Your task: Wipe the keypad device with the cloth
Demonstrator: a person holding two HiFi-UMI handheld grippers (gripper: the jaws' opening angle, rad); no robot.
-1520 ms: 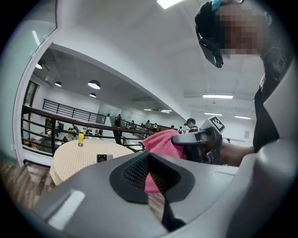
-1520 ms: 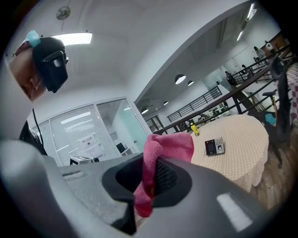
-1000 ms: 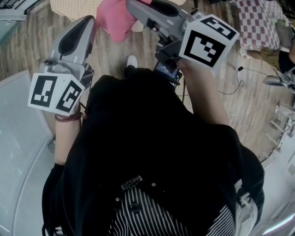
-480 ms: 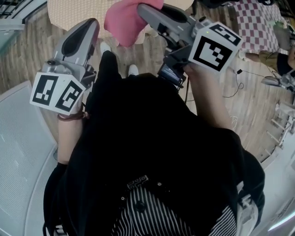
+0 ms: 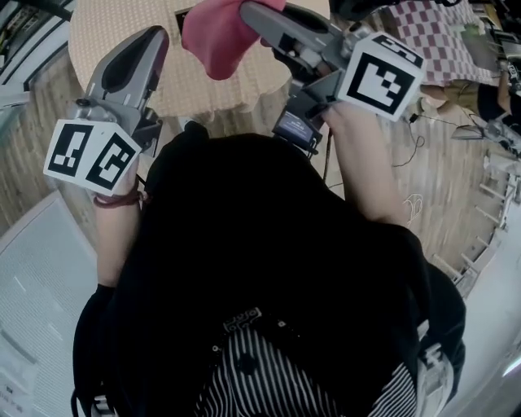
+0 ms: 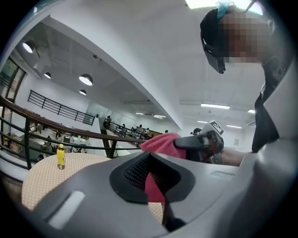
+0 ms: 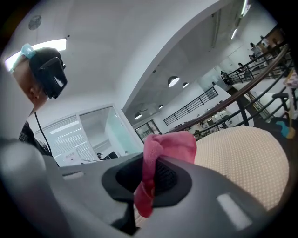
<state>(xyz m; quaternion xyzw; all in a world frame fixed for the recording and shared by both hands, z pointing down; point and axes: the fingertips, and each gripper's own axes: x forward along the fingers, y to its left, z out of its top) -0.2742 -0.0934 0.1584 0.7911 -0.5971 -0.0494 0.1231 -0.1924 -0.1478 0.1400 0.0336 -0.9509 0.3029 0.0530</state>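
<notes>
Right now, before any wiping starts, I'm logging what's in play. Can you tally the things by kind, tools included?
Tools: 2 (left tool, right tool)
Pink cloth: 1, clamped in the right tool
Yellow bottle: 1, standing on the table
Round table: 1
Total: 5

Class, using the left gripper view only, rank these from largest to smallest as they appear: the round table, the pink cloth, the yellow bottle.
1. round table, largest even though partly hidden.
2. pink cloth, probably nearer the camera, so its look may flatter it.
3. yellow bottle, clearly smallest.
</notes>
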